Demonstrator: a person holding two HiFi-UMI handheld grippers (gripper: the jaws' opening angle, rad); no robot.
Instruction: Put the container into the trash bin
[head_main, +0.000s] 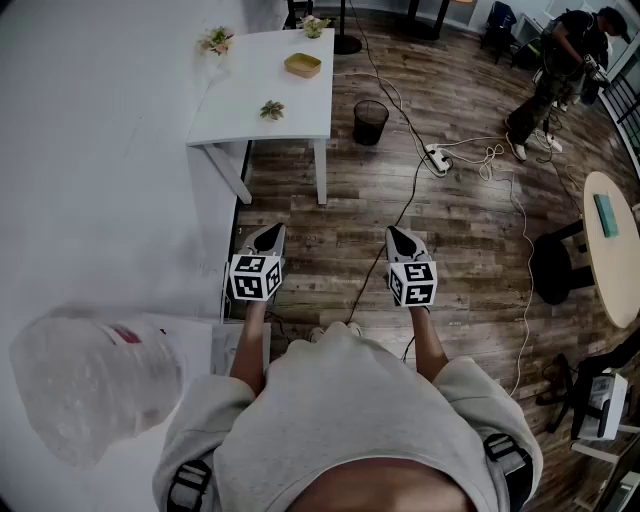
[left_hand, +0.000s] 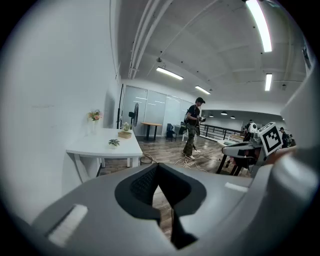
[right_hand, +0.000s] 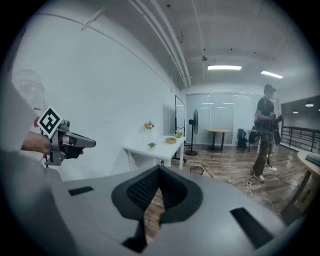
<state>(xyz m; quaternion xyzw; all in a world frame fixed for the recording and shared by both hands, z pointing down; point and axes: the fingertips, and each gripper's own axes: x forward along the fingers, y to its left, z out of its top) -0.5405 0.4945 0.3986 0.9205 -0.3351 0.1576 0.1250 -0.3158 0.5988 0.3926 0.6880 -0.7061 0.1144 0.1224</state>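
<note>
Pointing forward and slightly down, the left gripper (head_main: 271, 234) and the right gripper (head_main: 400, 238) are held side by side, each with its jaws closed together and nothing gripped between them. No part of the task is judged done. The shallow tan container (head_main: 302, 65) is seen on the white rectangular table (head_main: 250, 105), well ahead of the left gripper. The black mesh trash bin (head_main: 371, 122) is seen on the wooden plank floor (head_main: 470, 230), ahead between both grippers, just past the table's right edge. Approach, grasp, carry and drop are all left. Open floor is offered ahead. A white wall (head_main: 100, 150) lies left of the left gripper, and trailing cables (head_main: 440, 160) are strewn ahead of the right gripper.
</note>
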